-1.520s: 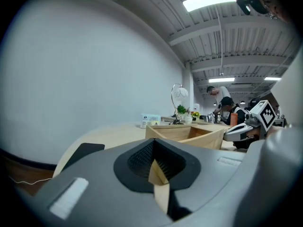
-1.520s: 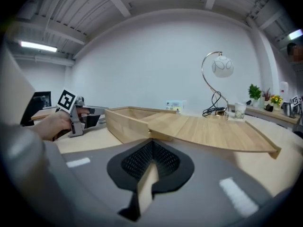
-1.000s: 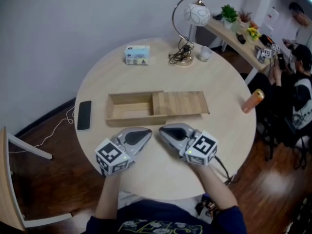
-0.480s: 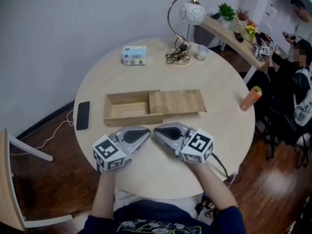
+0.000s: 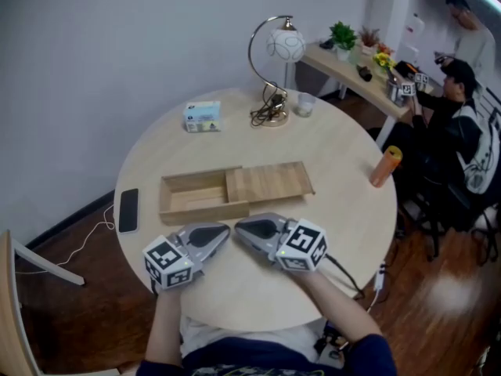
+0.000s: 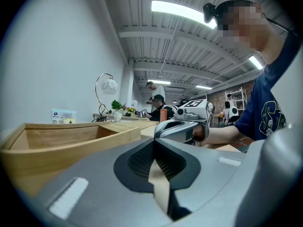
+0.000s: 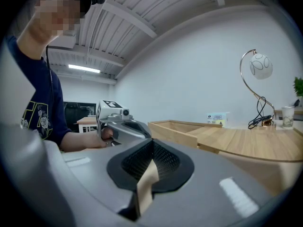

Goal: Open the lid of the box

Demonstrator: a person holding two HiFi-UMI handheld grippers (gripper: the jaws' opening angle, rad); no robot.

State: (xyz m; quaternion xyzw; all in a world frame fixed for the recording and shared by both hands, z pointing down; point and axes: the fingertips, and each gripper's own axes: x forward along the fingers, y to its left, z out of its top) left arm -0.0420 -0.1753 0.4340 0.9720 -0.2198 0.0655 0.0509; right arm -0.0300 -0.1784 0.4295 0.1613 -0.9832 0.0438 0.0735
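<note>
Although the head view has swung a little over the last second, so that everything sits further left in it, nothing on the table (image 5: 337,171) has shifted against anything else. The left claw (image 5: 225,230) and the right claw (image 5: 239,226) lie side by side on the tabletop, tips nearly meeting. The wooden box (image 5: 192,197) lies just ahead of those tips, apart from them. Its sliding lid (image 5: 270,183) is drawn roughly halfway off towards the right claw's side, exactly as far as a second ago. The half ahead of the left claw is uncovered and bare inside. A phone (image 5: 128,210) lies out beyond the left claw.

From the left gripper view, the left claw (image 6: 155,148) is pressed together with nothing pinched. The box's open tray (image 6: 61,145) rises just ahead and to its left, and the right claw (image 6: 182,129) lies close on its right.

From the right gripper view, the right claw (image 7: 152,148) is likewise pressed together and empty. The lid (image 7: 246,143) stretches away ahead and to its right, and the left claw (image 7: 125,129) rests on its left.

With both claws idle and the lid unmoved, the opening looks either finished at halfway or paused. If the lid must come fully off, a claw would probably have to push its edge further along.
</note>
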